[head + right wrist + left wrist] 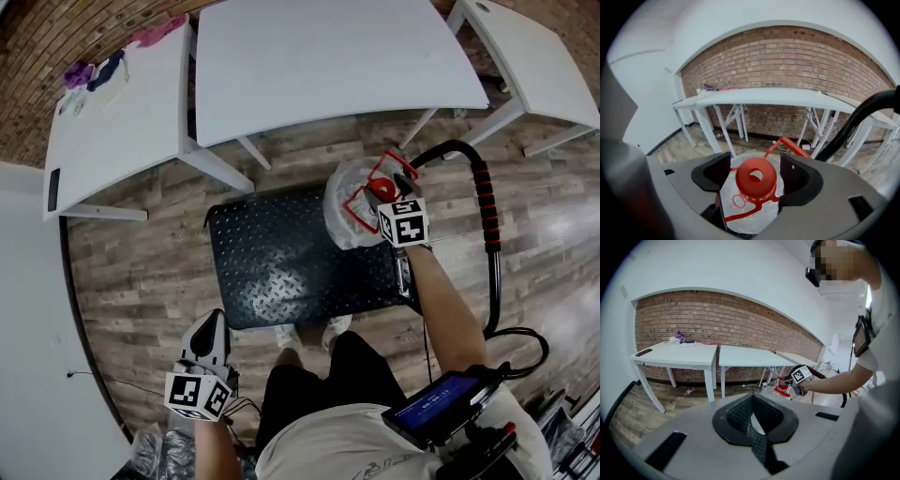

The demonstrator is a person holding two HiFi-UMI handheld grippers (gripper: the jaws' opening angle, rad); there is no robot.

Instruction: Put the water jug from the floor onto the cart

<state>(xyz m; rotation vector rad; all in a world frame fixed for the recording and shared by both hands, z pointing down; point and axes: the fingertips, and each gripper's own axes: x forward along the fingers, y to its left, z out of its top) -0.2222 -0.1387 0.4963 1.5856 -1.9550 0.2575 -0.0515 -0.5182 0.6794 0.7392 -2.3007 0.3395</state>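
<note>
Right gripper view, water jug [751, 216], cap [762, 188] between parted jaws

white tables [328, 66] | brick wall [797, 61] | wood floor [141, 281] | purple clutter [78, 73] on left table

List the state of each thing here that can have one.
Jug: upright, cap on, at the cart's far right corner.
Right gripper: jaws apart, either side of the cap.
Left gripper: jaws together, holding nothing.
</note>
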